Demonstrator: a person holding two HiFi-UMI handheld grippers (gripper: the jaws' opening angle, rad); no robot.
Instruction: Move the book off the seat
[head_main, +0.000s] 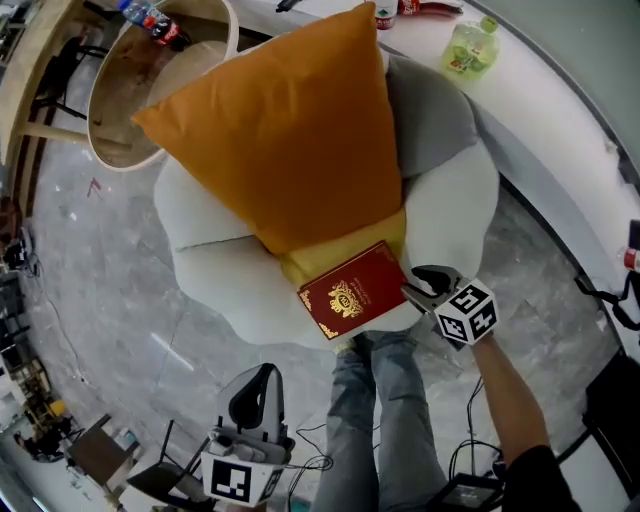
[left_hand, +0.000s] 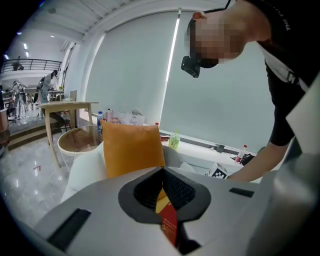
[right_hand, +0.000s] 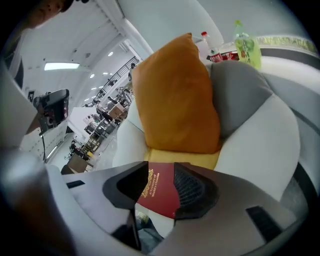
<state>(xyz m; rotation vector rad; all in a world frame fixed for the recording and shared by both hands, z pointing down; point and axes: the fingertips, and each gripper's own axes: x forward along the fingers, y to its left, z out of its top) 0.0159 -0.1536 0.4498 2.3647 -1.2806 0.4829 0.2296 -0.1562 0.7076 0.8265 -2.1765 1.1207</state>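
Lining up the grab: red book (head_main: 352, 291) on the front edge of the seat (head_main: 225, 275) below the orange pillow (head_main: 290, 130), right gripper (head_main: 412, 288) fingers spread just beside its corner, left gripper (head_main: 262, 375) fingers pressed together lower down, so next probably sliding round that edge and pinching.

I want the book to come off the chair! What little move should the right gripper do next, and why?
Probably nudge the right gripper a little further forward so its jaws go around the edge of the red book, then squeeze. The jaws are apart and only beside the book's corner, with nothing pinched. The book lies flat at the front of the seat.
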